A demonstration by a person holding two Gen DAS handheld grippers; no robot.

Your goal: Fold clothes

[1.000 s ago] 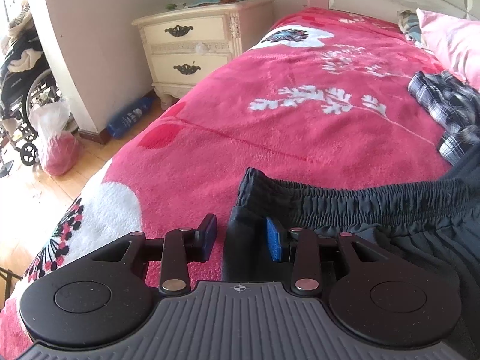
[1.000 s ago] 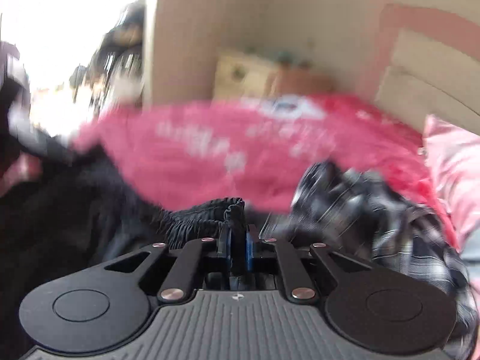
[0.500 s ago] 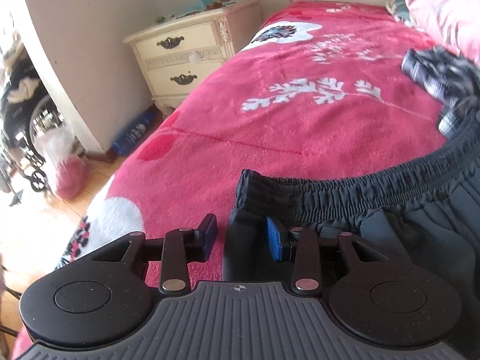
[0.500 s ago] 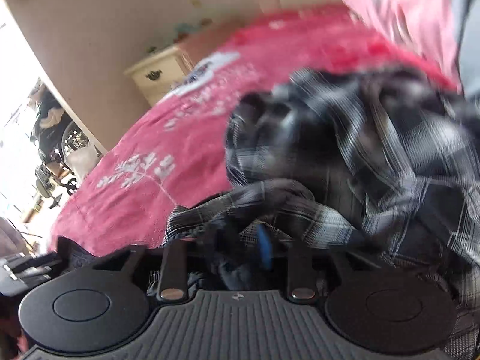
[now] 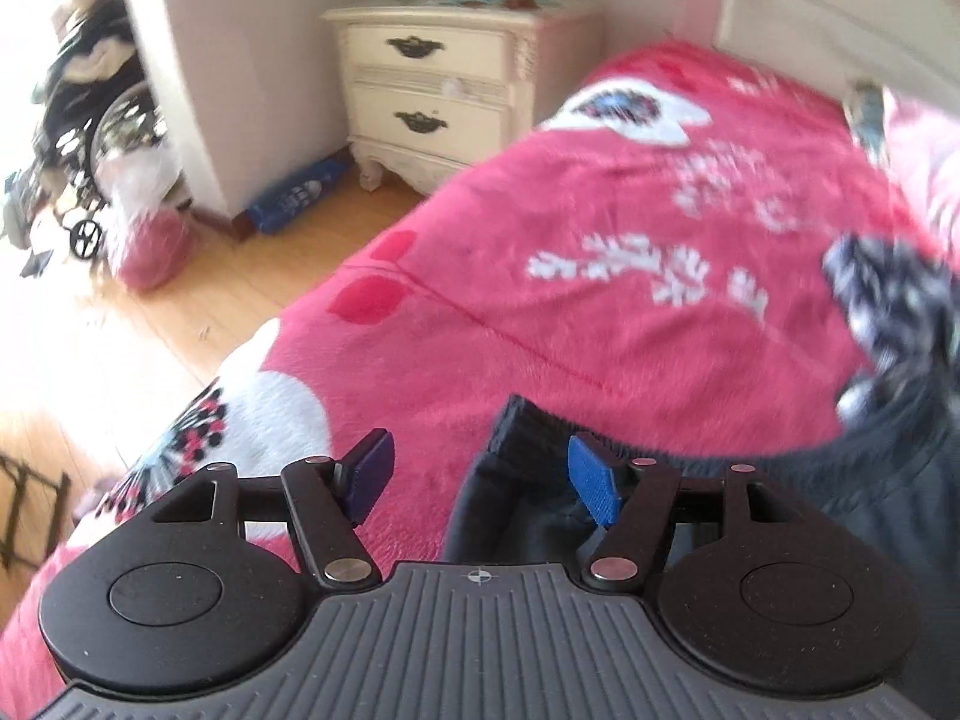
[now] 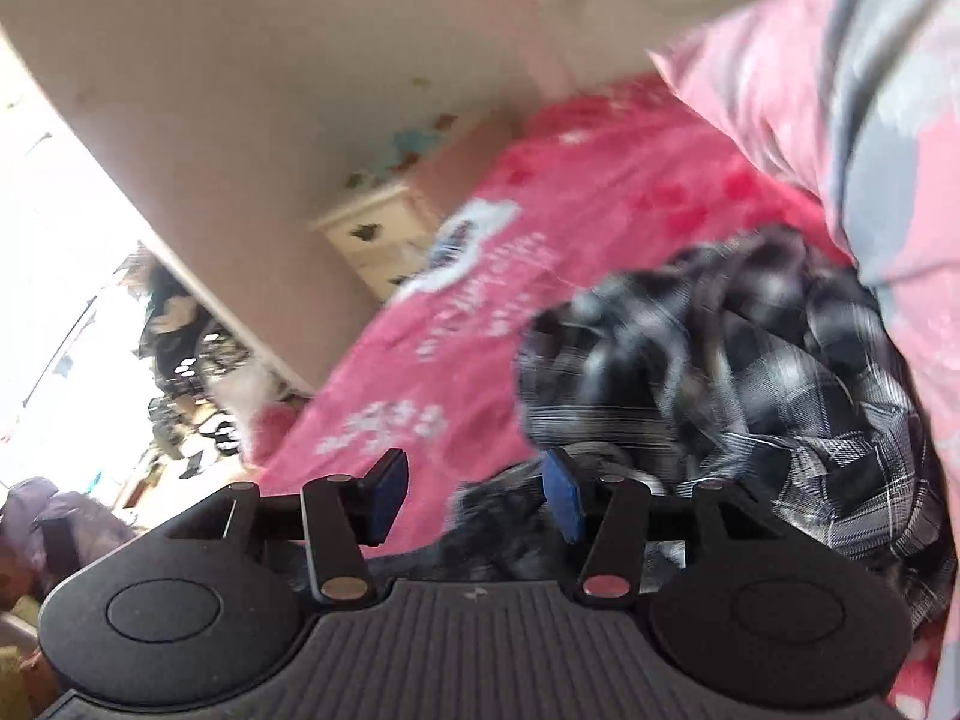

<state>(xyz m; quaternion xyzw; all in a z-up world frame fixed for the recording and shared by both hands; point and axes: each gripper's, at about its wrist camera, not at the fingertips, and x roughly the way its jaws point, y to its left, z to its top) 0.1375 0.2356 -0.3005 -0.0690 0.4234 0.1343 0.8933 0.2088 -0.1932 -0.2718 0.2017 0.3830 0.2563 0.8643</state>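
Dark grey trousers (image 5: 870,498) with an elastic waistband lie on the red floral blanket (image 5: 570,252). My left gripper (image 5: 480,474) is open wide, with the trousers' left waistband corner (image 5: 510,468) lying between its fingers. My right gripper (image 6: 471,495) is open and empty, just above dark cloth (image 6: 498,516) at the edge of a crumpled black-and-white plaid shirt (image 6: 750,372). The plaid shirt also shows at the right edge of the left wrist view (image 5: 894,294). Both views are motion-blurred.
A cream nightstand (image 5: 444,84) stands left of the bed by the wall. A blue bottle (image 5: 294,198), a bag (image 5: 144,222) and a wheelchair (image 5: 90,138) sit on the wooden floor. A pink pillow (image 6: 840,138) lies behind the plaid shirt.
My right gripper was shut on the waistband a second ago; it has let go, opened and swung over to the plaid shirt. My left gripper has opened wider and the view has turned left.
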